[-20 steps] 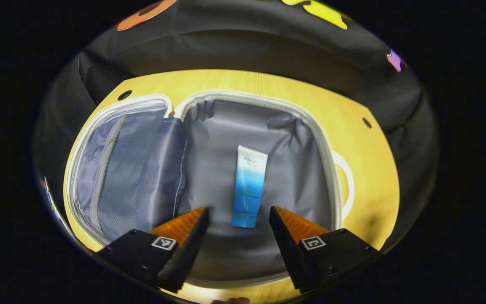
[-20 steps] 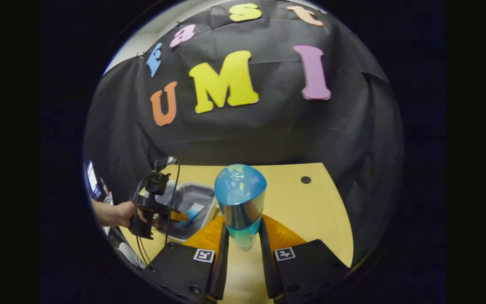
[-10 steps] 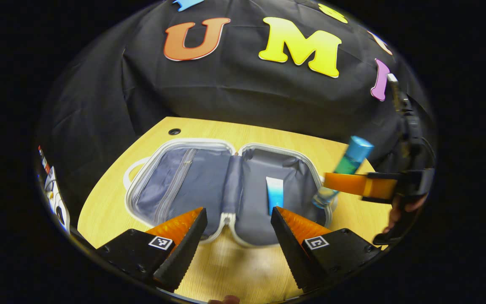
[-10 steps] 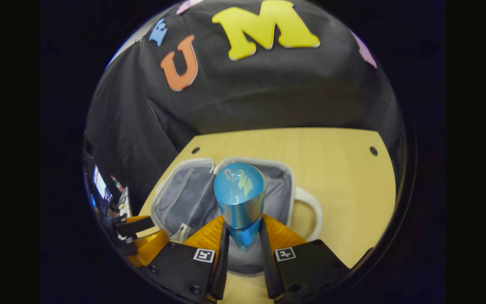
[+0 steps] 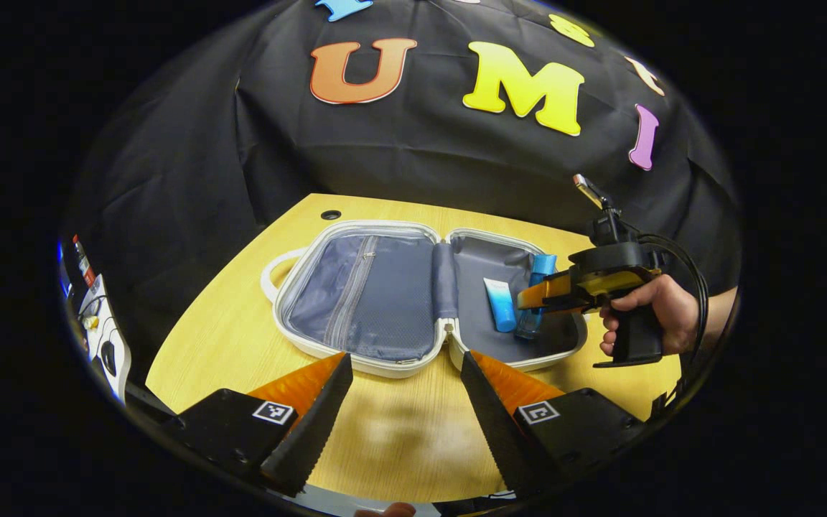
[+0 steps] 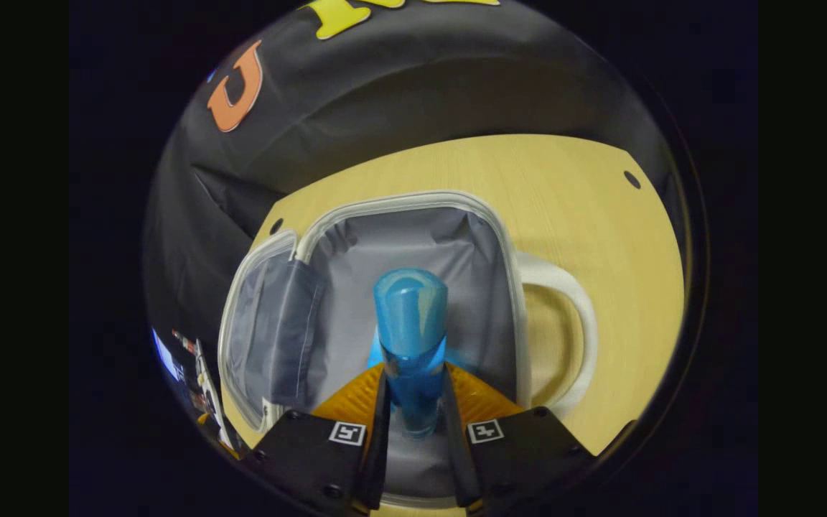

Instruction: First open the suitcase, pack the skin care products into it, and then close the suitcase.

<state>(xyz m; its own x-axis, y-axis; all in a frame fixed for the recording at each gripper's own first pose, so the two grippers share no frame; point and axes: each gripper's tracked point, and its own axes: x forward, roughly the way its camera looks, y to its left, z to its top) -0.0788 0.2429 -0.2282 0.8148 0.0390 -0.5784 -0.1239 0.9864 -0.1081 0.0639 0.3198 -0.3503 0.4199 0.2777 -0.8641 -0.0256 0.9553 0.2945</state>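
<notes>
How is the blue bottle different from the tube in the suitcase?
The bottle is gripped by the right gripper; the tube lies free on the suitcase lining. The bottle is blue all over; the tube fades from white to blue. Both are in the same half.

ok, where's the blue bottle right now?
The blue bottle is clamped in the right gripper, over the right half of the open suitcase. In the left gripper view it sits just right of the tube lying on the lining.
</notes>
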